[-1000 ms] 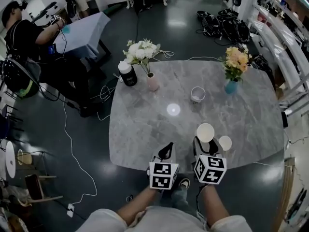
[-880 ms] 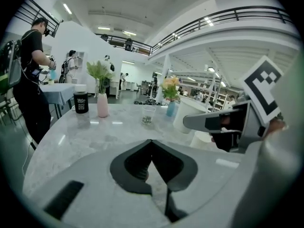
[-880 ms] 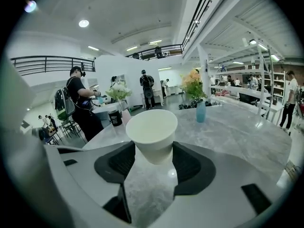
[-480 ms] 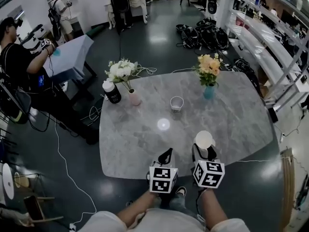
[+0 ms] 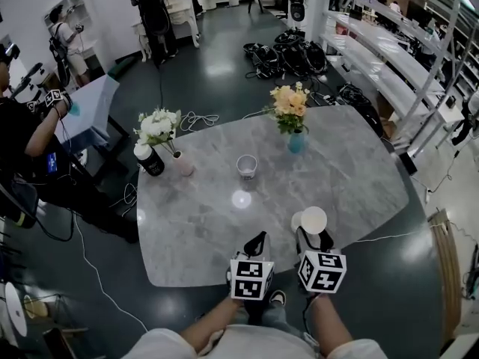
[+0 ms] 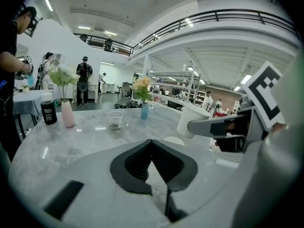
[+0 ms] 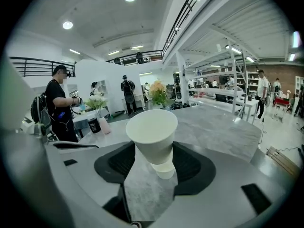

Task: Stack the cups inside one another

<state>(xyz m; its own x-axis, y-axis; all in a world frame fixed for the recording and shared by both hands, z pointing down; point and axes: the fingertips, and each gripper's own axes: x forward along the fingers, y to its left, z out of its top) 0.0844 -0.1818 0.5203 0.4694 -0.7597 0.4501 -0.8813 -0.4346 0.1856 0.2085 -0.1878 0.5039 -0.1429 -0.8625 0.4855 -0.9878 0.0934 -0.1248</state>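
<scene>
My right gripper (image 5: 314, 235) (image 7: 152, 152) is shut on a white paper cup (image 5: 313, 220) (image 7: 151, 135), held upright above the near edge of the grey marble table (image 5: 202, 223). A second white cup (image 5: 296, 221) (image 7: 165, 169) stands on the table just under and left of it, mostly hidden. A printed cup (image 5: 246, 166) (image 6: 114, 121) stands near the table's middle. My left gripper (image 5: 257, 239) (image 6: 152, 144) hovers beside the right one, its jaws shut with nothing between them. In the left gripper view the held cup (image 6: 190, 120) shows at the right.
A black bottle (image 5: 150, 160) and a pink vase of white flowers (image 5: 180, 163) stand at the table's far left. A blue vase of yellow flowers (image 5: 296, 142) stands at the back right. Several people are off to the left (image 5: 30, 140). Cables lie on the floor.
The right gripper has carried its cup from left of the loose white cup to over it, and that cup now peeks out at the left. The head camera has swung.
</scene>
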